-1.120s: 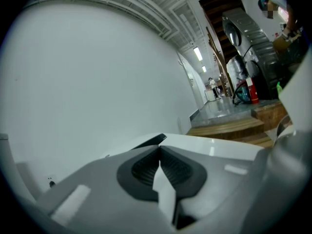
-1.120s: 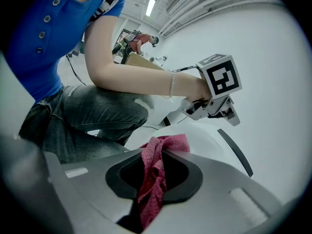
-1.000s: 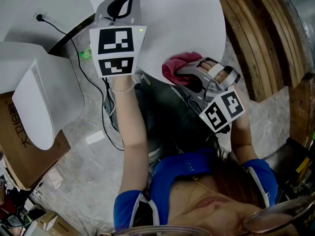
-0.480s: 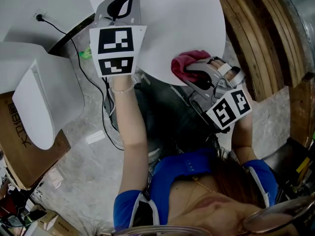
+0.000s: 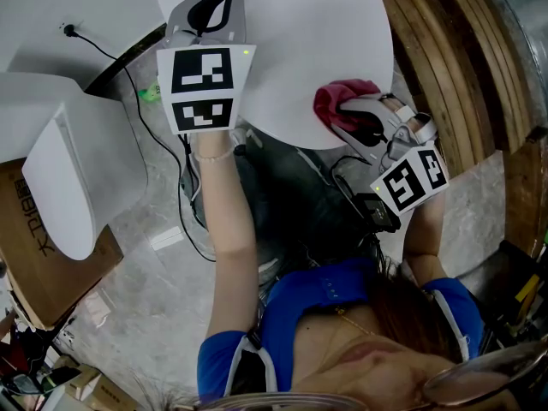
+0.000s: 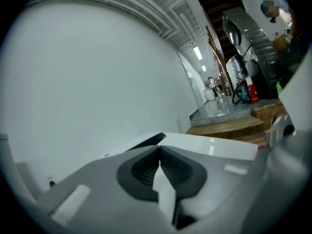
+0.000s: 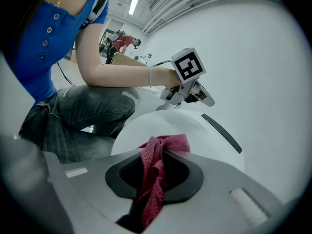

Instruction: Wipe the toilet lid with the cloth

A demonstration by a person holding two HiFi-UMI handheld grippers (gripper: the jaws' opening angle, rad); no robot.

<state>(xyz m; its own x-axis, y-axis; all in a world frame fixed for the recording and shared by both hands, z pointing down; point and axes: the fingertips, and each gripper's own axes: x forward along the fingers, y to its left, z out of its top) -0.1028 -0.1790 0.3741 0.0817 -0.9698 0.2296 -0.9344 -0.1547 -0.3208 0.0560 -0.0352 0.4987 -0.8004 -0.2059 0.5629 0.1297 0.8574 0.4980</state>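
Grey stone floor lies under a white toilet lid. At the lid's right edge the fingers of the right gripper pinch a red cloth. Its bunched end rests on the lid's surface and the rest hangs back between the fingers. Over the lid's left side the fingers of the left gripper are pressed together with nothing between them. A black cable trails on the floor left of the lid. Wooden boards run along its right, and a cardboard box sits well to its left.
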